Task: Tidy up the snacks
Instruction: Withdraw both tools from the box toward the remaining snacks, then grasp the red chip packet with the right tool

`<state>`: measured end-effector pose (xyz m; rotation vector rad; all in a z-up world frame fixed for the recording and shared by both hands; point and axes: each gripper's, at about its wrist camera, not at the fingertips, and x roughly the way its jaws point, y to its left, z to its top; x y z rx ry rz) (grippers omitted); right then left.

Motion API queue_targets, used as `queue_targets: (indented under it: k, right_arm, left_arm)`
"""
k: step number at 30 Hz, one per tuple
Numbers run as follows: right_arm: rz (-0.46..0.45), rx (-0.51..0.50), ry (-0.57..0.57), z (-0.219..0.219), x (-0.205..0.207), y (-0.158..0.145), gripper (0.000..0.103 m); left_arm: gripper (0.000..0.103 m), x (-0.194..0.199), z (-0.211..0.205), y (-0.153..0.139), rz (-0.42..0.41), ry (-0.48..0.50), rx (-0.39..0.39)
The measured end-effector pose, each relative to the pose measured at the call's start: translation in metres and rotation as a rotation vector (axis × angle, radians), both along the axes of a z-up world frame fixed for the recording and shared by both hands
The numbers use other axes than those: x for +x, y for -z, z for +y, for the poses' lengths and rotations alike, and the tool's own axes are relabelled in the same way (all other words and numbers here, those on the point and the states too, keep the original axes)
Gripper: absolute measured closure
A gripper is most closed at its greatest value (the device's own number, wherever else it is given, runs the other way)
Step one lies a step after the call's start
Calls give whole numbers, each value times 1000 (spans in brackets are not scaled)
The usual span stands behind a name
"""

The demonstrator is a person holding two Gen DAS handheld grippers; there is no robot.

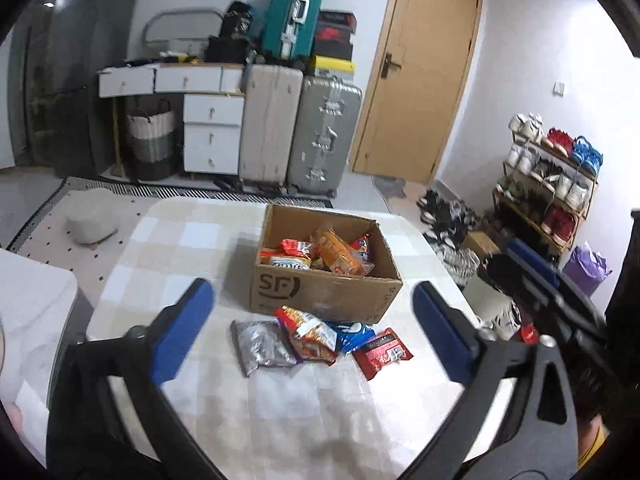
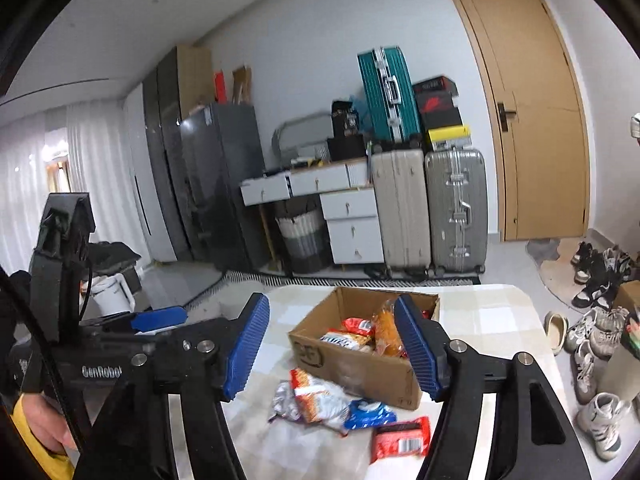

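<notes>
A brown cardboard box (image 1: 320, 292) marked SF stands on the checked table (image 1: 200, 240) with several snack packets inside. In front of it lie a silver packet (image 1: 262, 346), an orange-red packet (image 1: 310, 332), a blue packet (image 1: 352, 336) and a red packet (image 1: 382, 354). My left gripper (image 1: 312, 336) is open and empty above these packets. My right gripper (image 2: 332, 352) is open and empty, held above the table before the box (image 2: 360, 364). The loose packets (image 2: 320, 400) show below it. The right gripper (image 1: 536, 284) also shows at the right of the left wrist view.
A white drawer unit (image 1: 212, 136), suitcases (image 1: 324, 136) and a wooden door (image 1: 416, 72) stand behind the table. A shoe rack (image 1: 552, 184) and loose shoes (image 2: 592, 360) are on the right. A grey cushion (image 1: 92, 224) lies on the rug at left.
</notes>
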<state>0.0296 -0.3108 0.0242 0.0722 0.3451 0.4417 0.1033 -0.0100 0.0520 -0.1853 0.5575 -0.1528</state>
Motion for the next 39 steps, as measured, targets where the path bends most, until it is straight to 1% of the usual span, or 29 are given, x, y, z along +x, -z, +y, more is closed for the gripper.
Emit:
queue_targets:
  k: [2, 5, 8, 9, 13, 16, 23, 34, 39]
  right_arm:
    - [-14, -8, 7, 1, -18, 7, 36]
    - [-13, -12, 3, -1, -45, 20, 35]
    - [-6, 13, 8, -8, -69, 32, 24]
    - [-5, 17, 9, -10, -73, 35, 22]
    - [9, 9, 8, -13, -91, 47, 21]
    - [26, 11, 13, -17, -96, 54, 18]
    - [69, 1, 15, -20, -91, 69, 17]
    - [102, -8, 11, -15, -73, 89, 17]
    - [137, -10, 8, -14, -59, 100, 17]
  left_arm:
    - [1, -25, 2, 0, -26, -16, 8]
    - [1, -56, 1, 7, -26, -28, 23]
    - [1, -80, -1, 19, -16, -36, 48]
    - [1, -87, -2, 22, -12, -38, 53]
    - [1, -99, -3, 37, 7, -33, 54]
    - [1, -103, -2, 49, 24, -31, 50]
    - [1, -84, -2, 71, 76, -30, 43]
    - [1, -51, 2, 93, 91, -39, 49]
    - [1, -34, 5, 110, 109, -51, 48]
